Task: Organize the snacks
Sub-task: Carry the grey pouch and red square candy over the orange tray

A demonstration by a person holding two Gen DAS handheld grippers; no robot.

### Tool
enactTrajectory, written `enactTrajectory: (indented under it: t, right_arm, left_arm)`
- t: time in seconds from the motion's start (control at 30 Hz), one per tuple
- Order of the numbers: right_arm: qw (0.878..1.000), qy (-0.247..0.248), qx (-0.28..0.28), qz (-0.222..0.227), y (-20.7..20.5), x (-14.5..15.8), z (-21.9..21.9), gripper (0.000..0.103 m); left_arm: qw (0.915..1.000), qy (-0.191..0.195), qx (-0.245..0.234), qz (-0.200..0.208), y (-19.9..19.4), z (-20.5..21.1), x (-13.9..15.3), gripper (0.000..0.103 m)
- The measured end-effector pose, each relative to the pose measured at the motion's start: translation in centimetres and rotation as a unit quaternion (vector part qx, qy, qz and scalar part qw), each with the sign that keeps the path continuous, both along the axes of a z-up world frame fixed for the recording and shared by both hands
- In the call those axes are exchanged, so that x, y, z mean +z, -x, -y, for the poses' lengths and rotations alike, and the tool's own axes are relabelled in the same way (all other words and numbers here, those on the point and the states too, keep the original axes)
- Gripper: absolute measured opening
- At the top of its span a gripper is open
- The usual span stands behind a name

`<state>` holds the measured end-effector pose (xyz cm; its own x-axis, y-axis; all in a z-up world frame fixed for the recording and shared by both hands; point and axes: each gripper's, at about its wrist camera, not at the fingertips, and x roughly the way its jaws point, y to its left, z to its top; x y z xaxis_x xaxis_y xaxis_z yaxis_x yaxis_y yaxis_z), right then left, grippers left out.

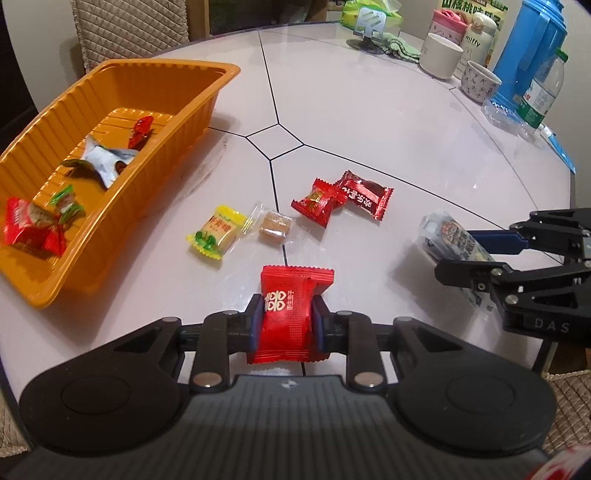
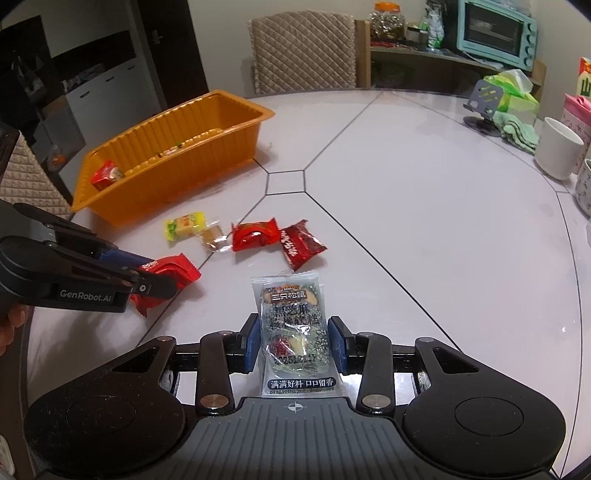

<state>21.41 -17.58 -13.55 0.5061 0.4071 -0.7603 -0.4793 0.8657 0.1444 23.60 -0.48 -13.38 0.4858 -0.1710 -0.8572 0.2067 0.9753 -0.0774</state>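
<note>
My left gripper (image 1: 287, 317) is shut on a red sweet packet (image 1: 291, 295) with a white double-happiness mark, just above the table; it also shows in the right wrist view as the red packet (image 2: 173, 271). My right gripper (image 2: 294, 341) is shut on a clear sesame-cake packet (image 2: 291, 317), seen at the right edge of the left wrist view as the packet (image 1: 443, 230). An orange tray (image 1: 177, 155) at the left holds several wrapped sweets. On the table lie a yellow sweet (image 1: 218, 230), a clear-wrapped brown sweet (image 1: 273, 229), a red packet (image 1: 316, 201) and a dark red packet (image 1: 364, 194).
Along the table's far right stand a white cup (image 1: 439, 55), a patterned cup (image 1: 480, 81), a blue jug (image 1: 528, 55) and a water bottle (image 1: 543, 92). A phone stand (image 1: 369, 26) and green cloth (image 1: 400, 46) sit at the back. A quilted chair (image 2: 303, 51) stands behind the table.
</note>
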Motion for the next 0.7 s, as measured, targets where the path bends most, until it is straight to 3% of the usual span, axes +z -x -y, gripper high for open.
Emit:
enactTrajectory:
  t: [0.7]
  right_arm:
    - [0.994,-0.028,0.105,0.014,1.8,3.4,-6.3,0.039]
  left_arm:
    - [0.9934,0.013,0.099,0.056,7.2,-5.1,6.2,0.024]
